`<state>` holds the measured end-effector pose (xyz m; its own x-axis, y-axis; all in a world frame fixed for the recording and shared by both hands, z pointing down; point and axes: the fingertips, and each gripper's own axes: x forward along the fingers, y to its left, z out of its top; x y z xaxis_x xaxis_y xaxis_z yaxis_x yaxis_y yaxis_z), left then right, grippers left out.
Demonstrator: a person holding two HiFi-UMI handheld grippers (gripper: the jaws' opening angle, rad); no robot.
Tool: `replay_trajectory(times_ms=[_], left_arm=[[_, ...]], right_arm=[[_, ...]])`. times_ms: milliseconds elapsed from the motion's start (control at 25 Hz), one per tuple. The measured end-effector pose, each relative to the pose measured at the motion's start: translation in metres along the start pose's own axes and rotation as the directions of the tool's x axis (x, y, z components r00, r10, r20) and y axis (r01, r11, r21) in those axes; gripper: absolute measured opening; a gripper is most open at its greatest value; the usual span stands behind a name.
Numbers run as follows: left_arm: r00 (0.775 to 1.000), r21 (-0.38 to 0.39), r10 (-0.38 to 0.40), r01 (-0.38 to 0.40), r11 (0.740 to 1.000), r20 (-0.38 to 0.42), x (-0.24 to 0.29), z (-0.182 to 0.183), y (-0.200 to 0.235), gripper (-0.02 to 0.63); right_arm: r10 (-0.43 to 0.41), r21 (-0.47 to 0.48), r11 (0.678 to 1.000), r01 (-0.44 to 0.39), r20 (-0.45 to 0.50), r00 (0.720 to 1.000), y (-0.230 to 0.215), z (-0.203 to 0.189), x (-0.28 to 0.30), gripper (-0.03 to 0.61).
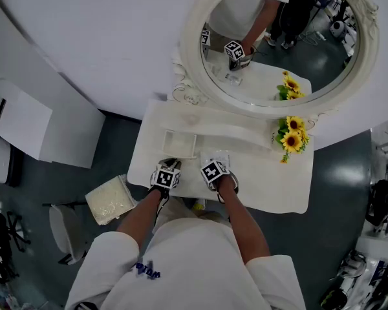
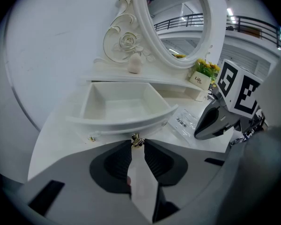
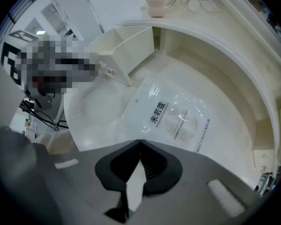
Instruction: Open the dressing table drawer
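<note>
The dressing table's small white drawer (image 2: pixel 119 104) stands pulled out, and nothing lies in it. My left gripper (image 2: pixel 137 144) is shut on the little brass knob (image 2: pixel 137 140) at the middle of the drawer's curved front. From the head view the drawer (image 1: pixel 180 142) sits just beyond the left gripper (image 1: pixel 170 166). My right gripper (image 3: pixel 139 142) is shut, pointing steeply down at the tabletop, its tips at the near edge of a flat clear sachet (image 3: pixel 171 118) with print on it. That right gripper (image 2: pixel 200 129) also shows beside the drawer.
An oval mirror (image 1: pixel 281 41) in a carved white frame rises behind the table (image 1: pixel 271 186). Sunflowers (image 1: pixel 291 137) stand at the back right. A small pinkish object (image 2: pixel 134 64) sits on the raised shelf. A stool with a pale cushion (image 1: pixel 108 200) stands left of the table.
</note>
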<state>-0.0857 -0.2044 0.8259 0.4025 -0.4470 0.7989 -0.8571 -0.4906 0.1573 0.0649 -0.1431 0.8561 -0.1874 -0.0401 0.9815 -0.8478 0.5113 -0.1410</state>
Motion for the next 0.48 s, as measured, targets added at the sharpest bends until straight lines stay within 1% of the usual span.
replay_trajectory(times_ms=[200,360,480], left_arm=[[1.000,0.015,-0.003,0.004,1.000,-0.016,0.000,-0.010,-0.003,0.091],[1.000,0.007,-0.003,0.003,1.000,-0.017,-0.001,-0.015,-0.006,0.092],[1.000,0.001,-0.005,0.005,1.000,-0.010,-0.001,-0.014,-0.005,0.091]], right_arm=[[-0.005,-0.003,1.000,0.005,0.007,1.000,0.001,0.000,0.000,0.012],[-0.010,-0.006,1.000,0.010,0.013,1.000,0.000,0.000,0.000,0.012],[-0.032,-0.007,0.999,0.032,0.006,0.999,-0.002,-0.001,-0.004,0.012]])
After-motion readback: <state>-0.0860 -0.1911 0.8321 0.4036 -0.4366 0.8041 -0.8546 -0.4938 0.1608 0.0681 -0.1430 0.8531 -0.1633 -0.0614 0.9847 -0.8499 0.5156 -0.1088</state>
